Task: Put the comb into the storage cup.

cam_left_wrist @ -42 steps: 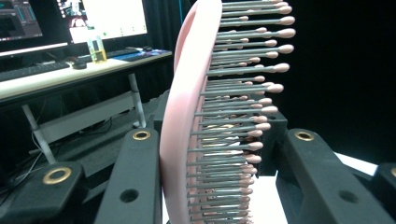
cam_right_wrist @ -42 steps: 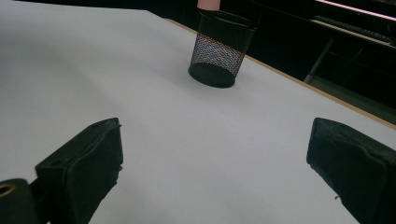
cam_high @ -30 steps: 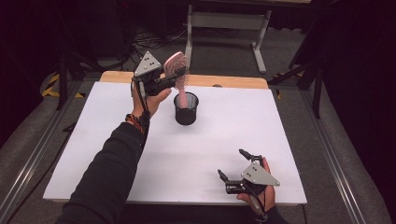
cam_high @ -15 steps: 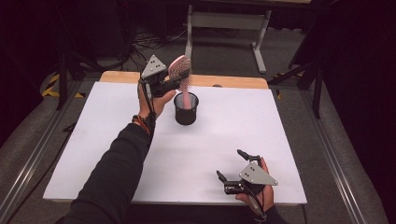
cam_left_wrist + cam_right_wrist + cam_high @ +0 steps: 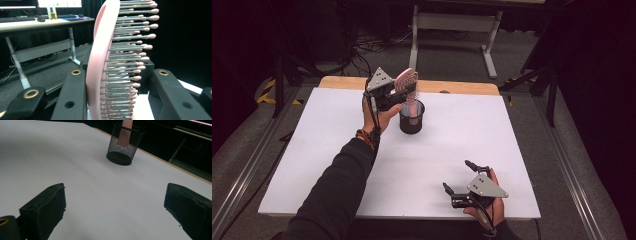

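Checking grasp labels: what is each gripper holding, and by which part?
Left gripper clamps the pink bristled plastic hairbrush by its head, handle down in the black mesh cup. Right gripper is open, holding nothing.

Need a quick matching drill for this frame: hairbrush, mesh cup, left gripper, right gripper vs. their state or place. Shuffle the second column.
Things:
1. pink hairbrush
2. black mesh cup
3. left gripper
4. right gripper

States:
A. open, holding nothing, near the table's front edge
B. upright at the back of the table
C. handle down inside the cup, head sticking out above the rim
D. closed on the brush head

Pairs: 1-C, 2-B, 3-D, 4-A
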Available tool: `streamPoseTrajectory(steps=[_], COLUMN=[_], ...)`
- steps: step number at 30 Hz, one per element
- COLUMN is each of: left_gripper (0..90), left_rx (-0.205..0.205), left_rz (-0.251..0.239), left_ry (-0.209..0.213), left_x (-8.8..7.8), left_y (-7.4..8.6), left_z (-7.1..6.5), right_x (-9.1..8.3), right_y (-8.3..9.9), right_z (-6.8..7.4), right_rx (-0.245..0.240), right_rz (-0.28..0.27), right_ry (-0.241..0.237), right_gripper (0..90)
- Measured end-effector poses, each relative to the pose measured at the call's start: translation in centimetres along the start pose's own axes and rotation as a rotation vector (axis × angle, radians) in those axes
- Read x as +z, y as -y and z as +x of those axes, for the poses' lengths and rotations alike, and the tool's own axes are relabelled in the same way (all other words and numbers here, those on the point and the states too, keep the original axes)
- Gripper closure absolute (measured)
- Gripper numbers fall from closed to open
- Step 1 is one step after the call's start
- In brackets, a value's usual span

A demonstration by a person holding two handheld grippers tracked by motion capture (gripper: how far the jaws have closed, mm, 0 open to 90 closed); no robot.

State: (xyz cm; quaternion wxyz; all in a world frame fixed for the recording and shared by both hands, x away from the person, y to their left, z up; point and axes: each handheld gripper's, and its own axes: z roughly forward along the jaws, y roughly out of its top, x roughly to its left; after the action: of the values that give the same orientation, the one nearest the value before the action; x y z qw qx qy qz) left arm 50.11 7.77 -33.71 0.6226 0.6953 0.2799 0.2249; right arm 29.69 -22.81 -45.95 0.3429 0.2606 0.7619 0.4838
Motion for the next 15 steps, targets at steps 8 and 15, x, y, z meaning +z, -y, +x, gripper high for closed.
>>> streamPoseTrajectory(steps=[8, 15], left_gripper=[62.9, 62.8], left_rx=[-0.007, -0.024], left_rz=[0.013, 0.025], left_ry=[-0.006, -0.006], left_x=[0.1, 0.2], left_y=[1.0, 1.9], left_z=[0.3, 0.5], right_x=[0.2, 0.3], right_y=[0.0, -0.1], right_z=[0.1, 0.2], right_rx=[-0.007, -0.01], right_rz=[0.007, 0.009], right_ry=[-0.007, -0.011], right_gripper=[4.5, 4.7])
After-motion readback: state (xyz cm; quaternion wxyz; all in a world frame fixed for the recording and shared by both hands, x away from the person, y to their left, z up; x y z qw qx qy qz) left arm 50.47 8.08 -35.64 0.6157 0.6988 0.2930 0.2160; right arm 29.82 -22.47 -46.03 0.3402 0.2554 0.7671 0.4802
